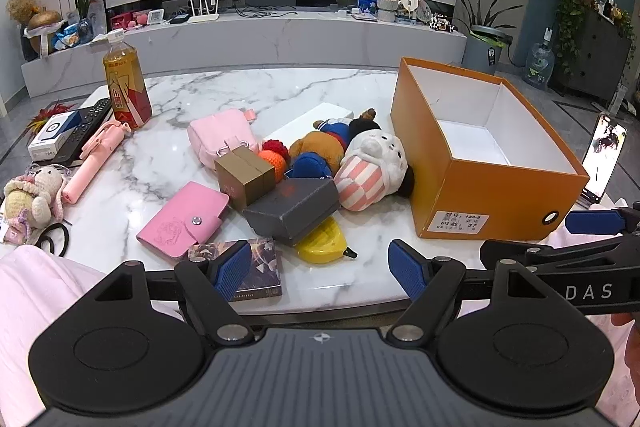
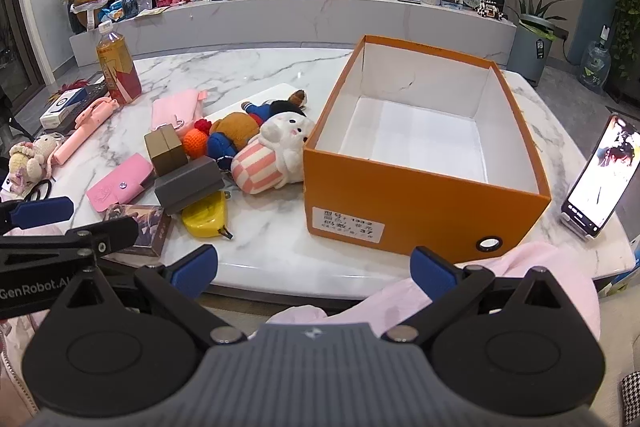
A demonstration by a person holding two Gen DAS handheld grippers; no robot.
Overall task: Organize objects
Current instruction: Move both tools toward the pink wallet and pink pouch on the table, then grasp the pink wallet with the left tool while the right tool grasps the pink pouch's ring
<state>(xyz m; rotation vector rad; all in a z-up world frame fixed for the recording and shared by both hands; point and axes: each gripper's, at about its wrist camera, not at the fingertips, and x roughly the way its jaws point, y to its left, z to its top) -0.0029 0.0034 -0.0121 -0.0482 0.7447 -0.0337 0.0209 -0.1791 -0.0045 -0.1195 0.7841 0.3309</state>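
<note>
Left of the empty orange box (image 2: 424, 203), touching its wall, lies the striped plush (image 2: 266, 163): soft, light, best pinched across its body. Both the left gripper (image 1: 320, 267) and right gripper (image 2: 314, 271) hang open, holding nothing.

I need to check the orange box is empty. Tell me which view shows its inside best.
The right wrist view: it looks down into the orange box, showing its bare white floor. The left wrist view shows the box more side-on, with only part of the floor.

Both wrist cams low at near table edge (image 1: 352, 301), facing TV wall, left cam further left, shared: orange box (image 1: 486, 187) (image 2: 404, 211), toy pile.
</note>
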